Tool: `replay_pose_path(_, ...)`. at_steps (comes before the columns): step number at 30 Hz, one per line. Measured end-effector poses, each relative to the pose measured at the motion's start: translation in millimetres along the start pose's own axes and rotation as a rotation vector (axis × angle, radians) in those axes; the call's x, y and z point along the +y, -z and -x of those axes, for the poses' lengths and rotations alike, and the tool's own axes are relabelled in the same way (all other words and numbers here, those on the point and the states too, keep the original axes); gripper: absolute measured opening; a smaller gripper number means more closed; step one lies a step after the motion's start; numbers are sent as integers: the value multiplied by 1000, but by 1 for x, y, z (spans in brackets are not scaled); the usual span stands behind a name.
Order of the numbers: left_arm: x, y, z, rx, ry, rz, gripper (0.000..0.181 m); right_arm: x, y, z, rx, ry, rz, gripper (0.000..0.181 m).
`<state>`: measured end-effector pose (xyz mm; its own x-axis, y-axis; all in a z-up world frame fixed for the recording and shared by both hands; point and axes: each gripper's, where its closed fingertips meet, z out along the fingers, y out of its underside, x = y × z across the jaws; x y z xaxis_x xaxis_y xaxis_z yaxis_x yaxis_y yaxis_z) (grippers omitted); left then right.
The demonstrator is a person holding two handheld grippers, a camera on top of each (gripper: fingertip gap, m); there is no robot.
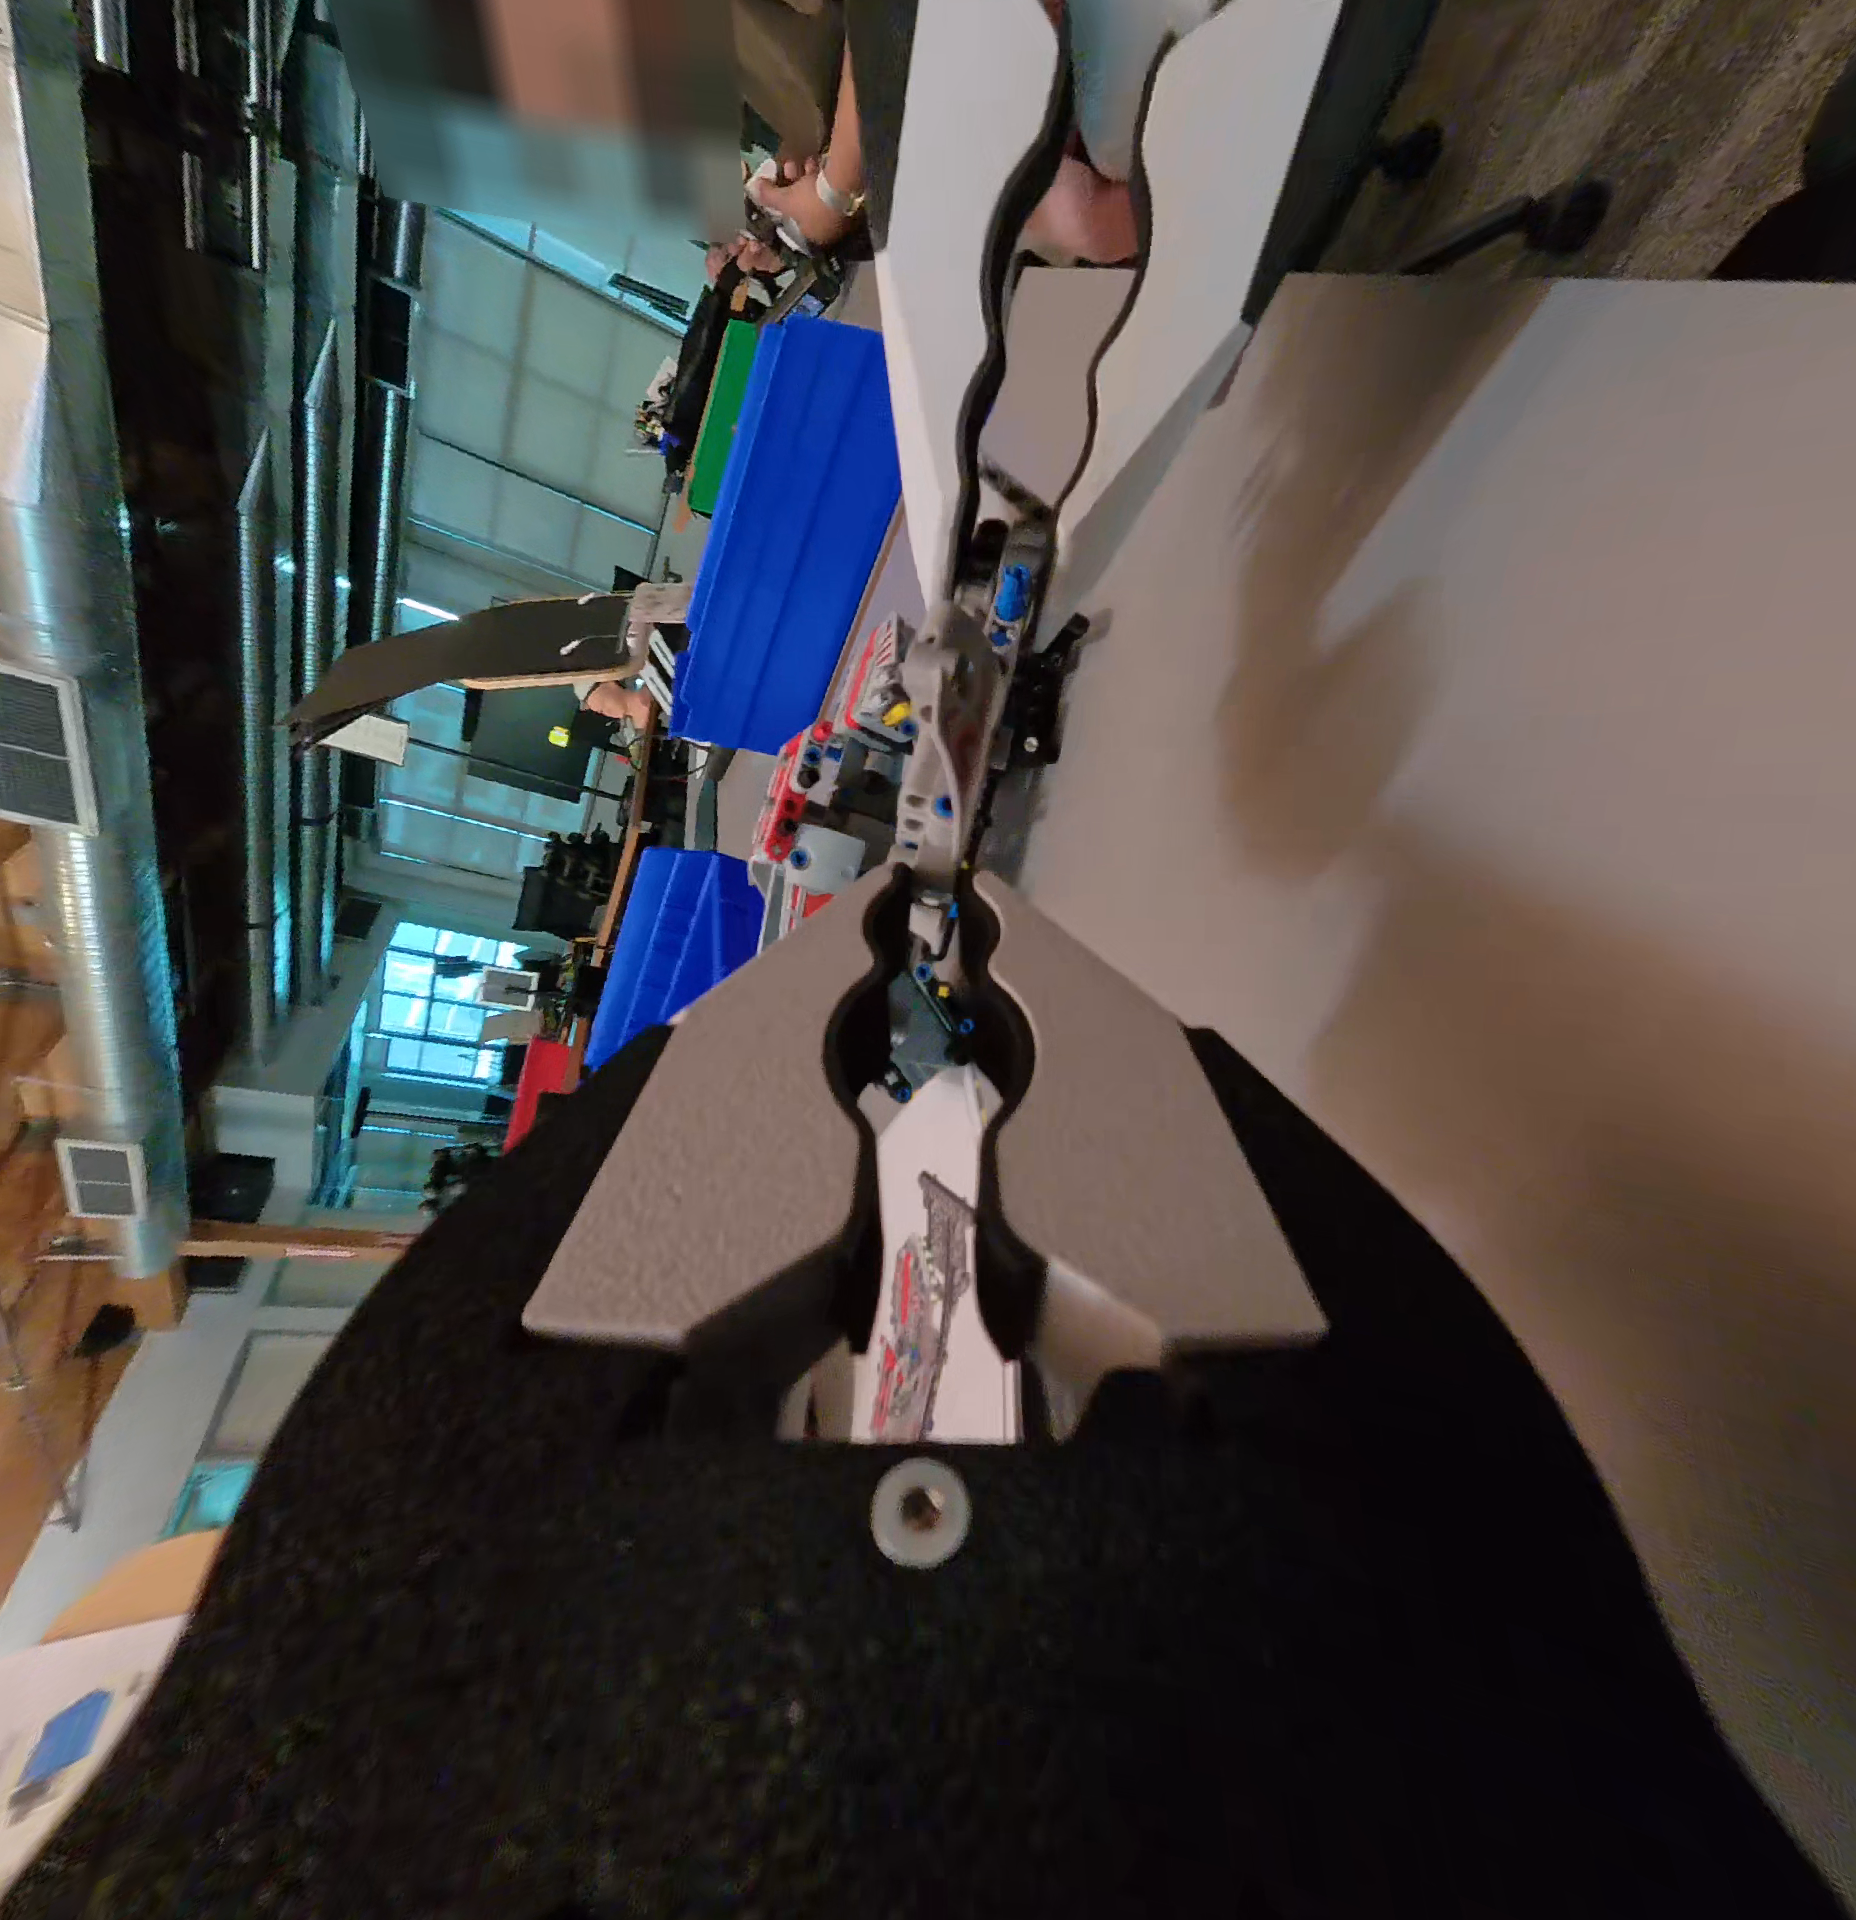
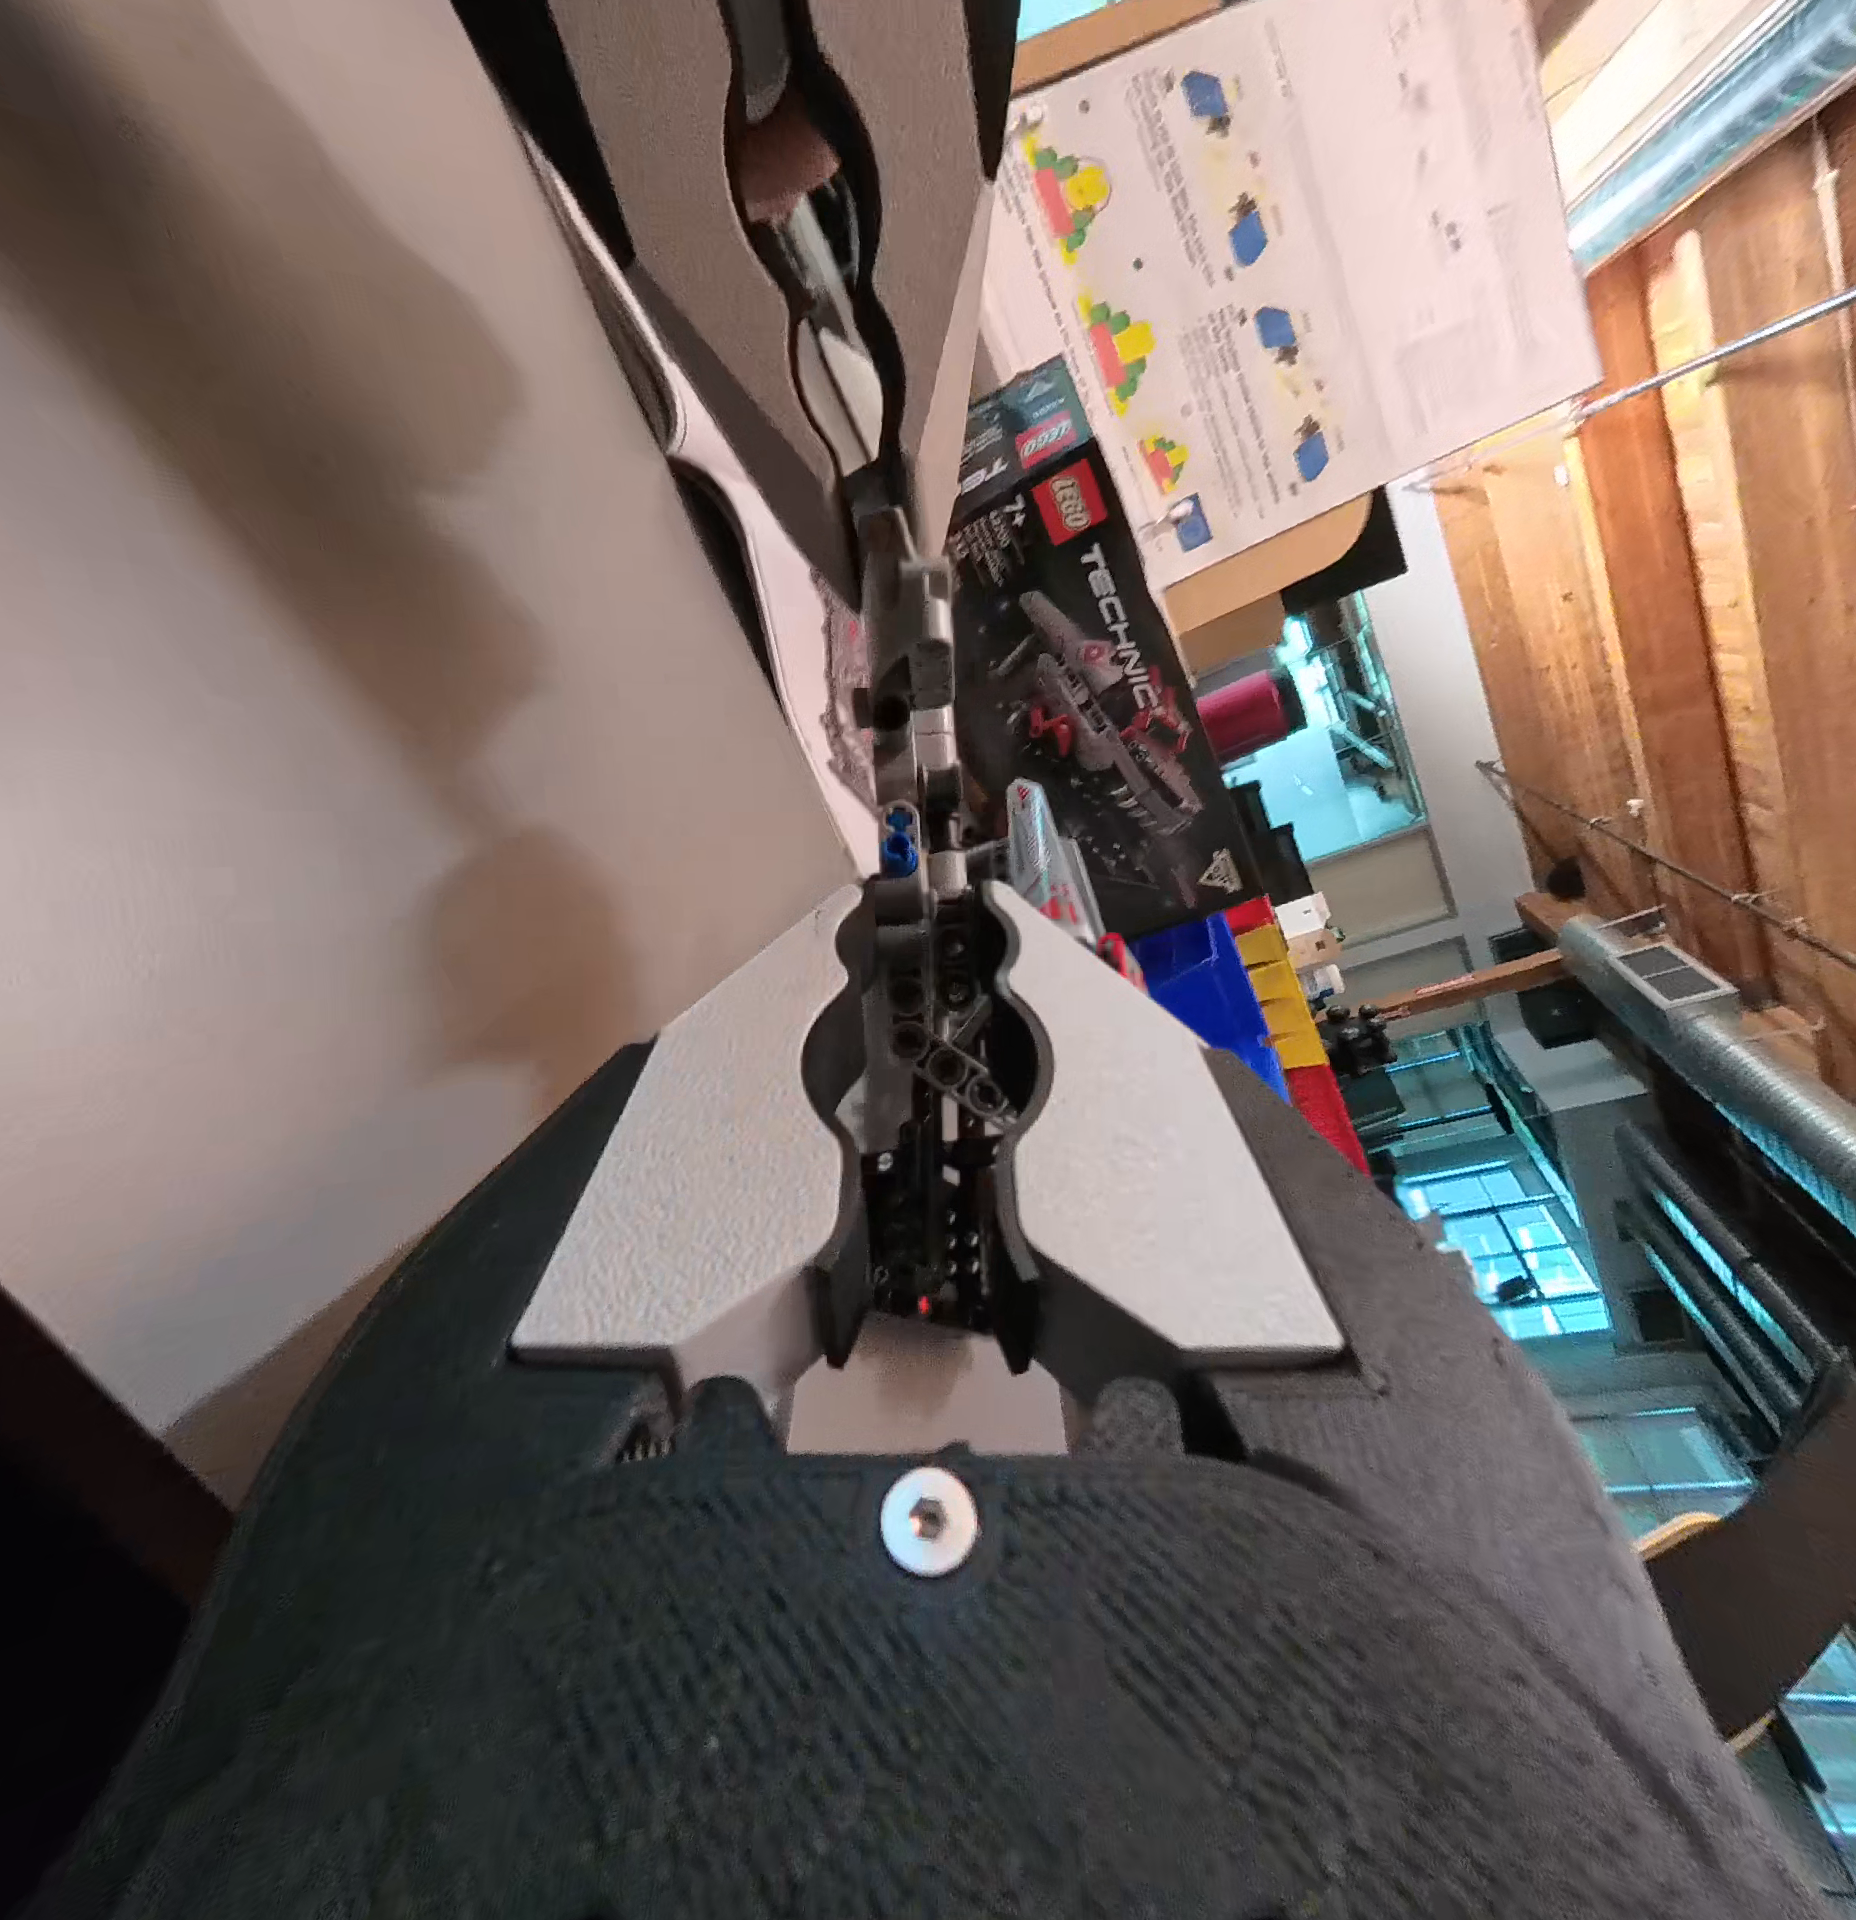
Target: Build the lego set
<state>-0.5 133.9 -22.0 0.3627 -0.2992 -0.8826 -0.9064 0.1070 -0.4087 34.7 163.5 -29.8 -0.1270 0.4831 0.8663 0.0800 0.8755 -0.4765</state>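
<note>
A long grey and black Lego Technic assembly [image 1: 945, 707] with blue pins is held between both grippers above the white table [image 1: 1526, 727]. My left gripper [image 1: 929, 883] is shut on its near end, a dark grey block. The right gripper [image 1: 1017, 499] shows at the far end, closed on the same assembly. In the right wrist view my right gripper [image 2: 924, 894] is shut on the assembly's [image 2: 919, 977] black beam end, and the left gripper [image 2: 893, 499] grips the grey far end. The views are rolled sideways.
A red and grey built Lego section [image 1: 830, 769] lies on the table beside blue bins [image 1: 789, 540]. An instruction booklet [image 1: 929, 1299] lies under my left gripper. A black Lego box [image 2: 1090, 727], blue, yellow and red bins [image 2: 1215, 987] and a hanging printed sheet [image 2: 1288, 239] stand behind. Some 6 cm of space lies between my two pairs of fingers.
</note>
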Motion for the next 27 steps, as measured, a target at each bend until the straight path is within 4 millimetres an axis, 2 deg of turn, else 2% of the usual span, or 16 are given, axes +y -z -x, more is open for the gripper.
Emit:
replay_pose_path(5, 7, -7, 0, 77, 195, -61, 6, 10, -5, 3, -25, -45, 43, 14)
replay_pose_path(9, 13, -14, 3, 177, 457, -150, 8, 14, -8, 6, -130, -289, 35, 14)
replay_pose_path(12, 19, -24, 9, 221, 556, -179, 9, 19, -12, 4, -194, -468, 64, 14)
replay_pose_path(16, 25, -37, 13, 281, 614, -200, 9, 30, -17, -2, -233, -615, 112, 14)
replay_pose_path(19, 31, -45, 5, 375, 662, -171, 10, 38, -18, 1, -276, -691, 154, 14)
replay_pose_path(24, 35, -54, -7, 529, 750, -163, 23, 49, -20, 7, -391, -839, 203, 14)
replay_pose_path(27, 42, -63, -6, 541, 751, -150, 7, 56, -20, 4, -434, -902, 232, 15)
